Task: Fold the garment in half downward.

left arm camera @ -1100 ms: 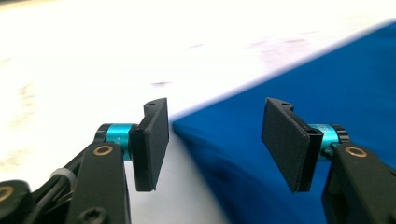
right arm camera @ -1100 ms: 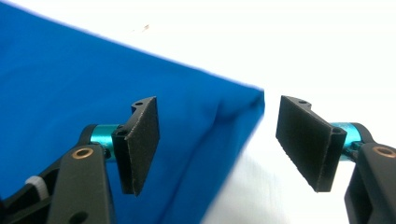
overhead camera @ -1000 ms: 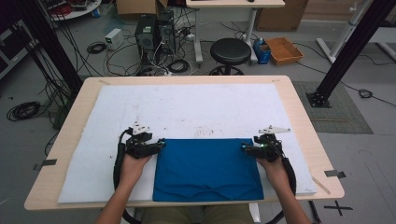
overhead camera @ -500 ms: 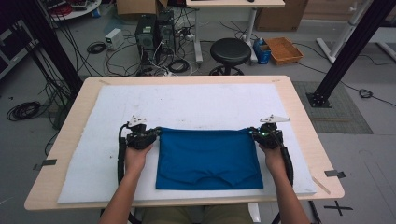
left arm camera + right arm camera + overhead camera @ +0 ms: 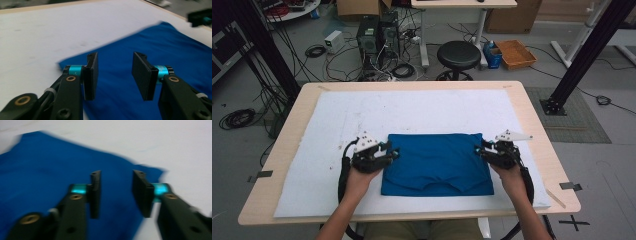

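Between the two grippers lies a blue cloth [image 5: 437,164], folded to a rough rectangle and flat on the white mat [image 5: 422,112] that covers the table [image 5: 539,125]. At its left edge sits the left gripper [image 5: 391,152], at its right edge the right gripper [image 5: 479,150], each near a far corner. From the left gripper view, the left gripper [image 5: 114,75] stands with its jaws wide apart and nothing between them; the cloth [image 5: 175,57] lies under and beyond them, its corner just left of the left-hand pad. From the right gripper view, which is blurred, the right gripper [image 5: 116,192] is likewise parted and empty, with the cloth [image 5: 50,170] below it and a corner just beyond the right-hand pad. Judged from this, the fold in hand looks complete: the far edge is straight and the layers lie stacked without a raised flap, and neither gripper has a hold. The near edge shows an uneven, wavy line, so some squaring may remain. Whether a further fold is intended cannot be told; if so, both grippers are placed to take fresh holds at the corners.
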